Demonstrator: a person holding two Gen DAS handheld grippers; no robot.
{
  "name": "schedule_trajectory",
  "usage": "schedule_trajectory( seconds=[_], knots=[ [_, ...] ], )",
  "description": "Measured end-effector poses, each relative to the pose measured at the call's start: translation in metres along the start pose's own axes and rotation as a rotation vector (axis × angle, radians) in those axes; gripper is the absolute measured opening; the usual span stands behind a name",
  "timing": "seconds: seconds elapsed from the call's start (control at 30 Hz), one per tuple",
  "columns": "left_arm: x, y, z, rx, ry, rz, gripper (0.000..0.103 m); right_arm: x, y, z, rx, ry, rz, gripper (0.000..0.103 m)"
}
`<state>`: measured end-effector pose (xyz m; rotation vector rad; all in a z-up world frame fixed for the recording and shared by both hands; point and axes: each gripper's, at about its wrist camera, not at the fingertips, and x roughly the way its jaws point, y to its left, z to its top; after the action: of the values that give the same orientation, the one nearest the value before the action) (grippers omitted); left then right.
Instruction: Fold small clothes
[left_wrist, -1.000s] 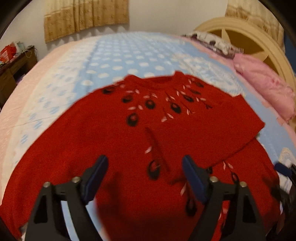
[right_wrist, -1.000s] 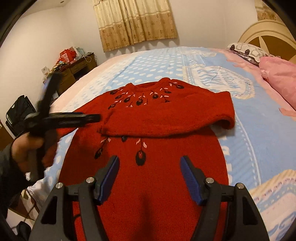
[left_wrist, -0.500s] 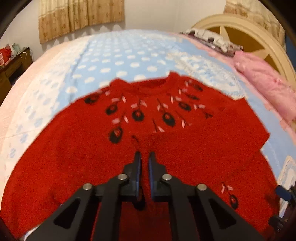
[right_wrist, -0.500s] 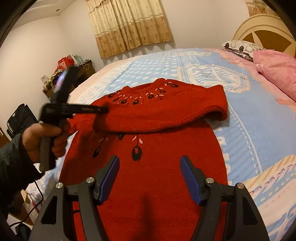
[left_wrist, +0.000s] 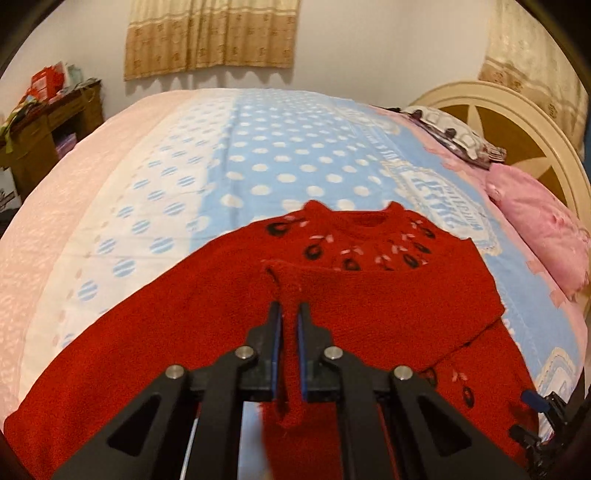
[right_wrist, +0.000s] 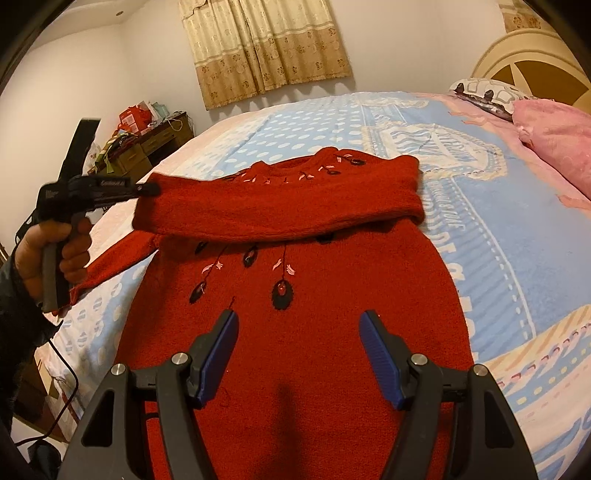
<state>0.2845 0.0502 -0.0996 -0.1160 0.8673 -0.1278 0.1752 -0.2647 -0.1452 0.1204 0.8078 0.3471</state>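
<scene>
I see warm, even indoor light with soft shadows. Fisheye bending curves the bed (left_wrist: 258, 155) and darkens the corners. The left-wrist view is slightly soft; the left gripper (right_wrist: 147, 189) looks motion-blurred from the right.

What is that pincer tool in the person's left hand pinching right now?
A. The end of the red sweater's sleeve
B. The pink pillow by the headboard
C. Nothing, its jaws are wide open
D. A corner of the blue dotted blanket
A. The left gripper is shut on the cuff end of the red sweater's sleeve, which stretches across the chest.
</scene>
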Motion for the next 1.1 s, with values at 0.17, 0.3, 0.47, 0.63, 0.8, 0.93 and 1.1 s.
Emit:
schedule_trajectory(
  seconds=[0.17, 0.3, 0.47, 0.63, 0.8, 0.93, 1.1],
  knots=[
    [0.013, 0.022, -0.016, -0.056, 0.044, 0.015, 0.008, 0.005, -0.003, -0.001, 0.007, 0.016, -0.020, 0.069],
    [0.039, 0.024, -0.032, -0.056, 0.098, 0.049, 0.010, 0.011, -0.006, -0.003, 0.018, 0.046, -0.053, 0.069],
    [0.052, 0.023, -0.044, -0.020, 0.069, 0.104, 0.010, 0.009, -0.012, -0.003, 0.022, 0.057, -0.069, 0.069],
    [0.038, 0.025, -0.044, -0.011, 0.058, 0.074, 0.009, 0.016, -0.013, -0.005, 0.026, 0.086, -0.067, 0.069],
    [0.031, 0.026, -0.049, -0.024, 0.043, 0.061, 0.010, 0.019, -0.009, -0.005, 0.008, 0.094, -0.063, 0.069],
    [0.042, 0.026, -0.053, -0.037, 0.070, 0.104, 0.016, 0.012, -0.007, 0.003, -0.025, 0.100, -0.076, 0.069],
    [0.028, 0.022, -0.052, -0.047, 0.056, 0.126, 0.052, -0.005, -0.011, 0.046, -0.067, 0.049, -0.065, 0.069]
  ],
)
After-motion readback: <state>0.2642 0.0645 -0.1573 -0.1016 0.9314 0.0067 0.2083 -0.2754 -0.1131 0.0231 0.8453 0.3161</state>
